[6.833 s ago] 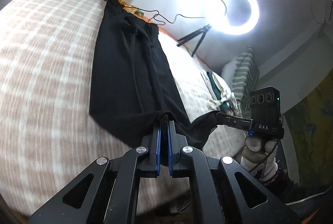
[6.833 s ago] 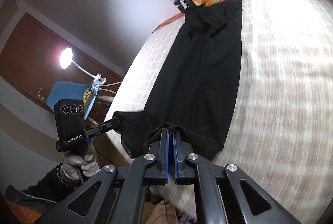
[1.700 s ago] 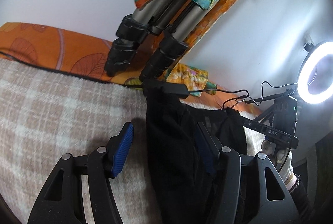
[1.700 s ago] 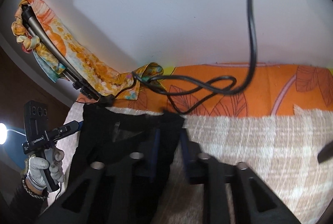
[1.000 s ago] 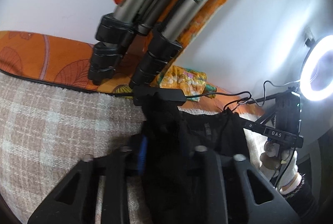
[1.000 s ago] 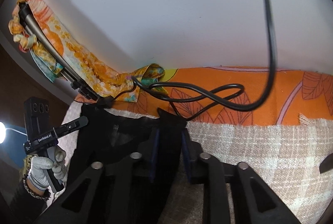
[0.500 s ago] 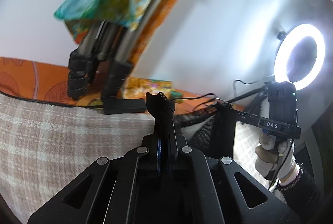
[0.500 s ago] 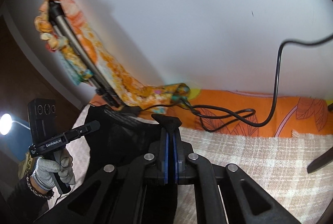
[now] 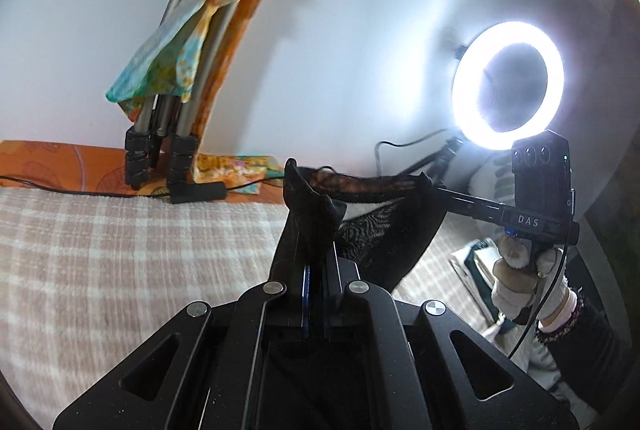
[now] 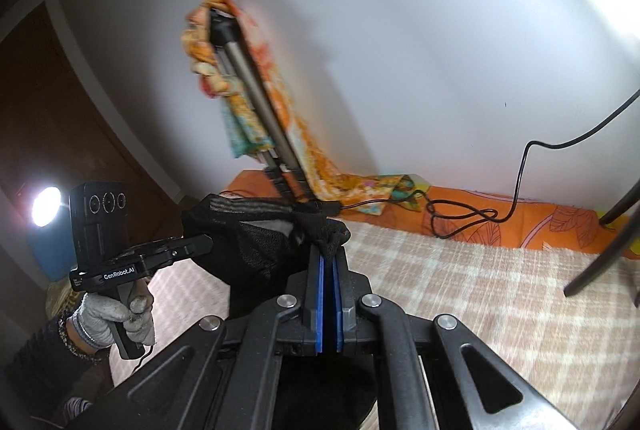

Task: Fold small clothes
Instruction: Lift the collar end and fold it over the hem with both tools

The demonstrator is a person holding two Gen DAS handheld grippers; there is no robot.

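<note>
Both claws are clamped on the black garment: our left claw pinches one top corner, our right claw the other. A second ago the black garment lay flat on the checked bed; now its far edge hangs lifted between us, which we judge starts the next fold toward us.

Black garment (thin, partly see-through mesh) lifted off the checked bed, its top edge stretched taut between two pinched corners, the rest hanging down in loose folds.
</note>
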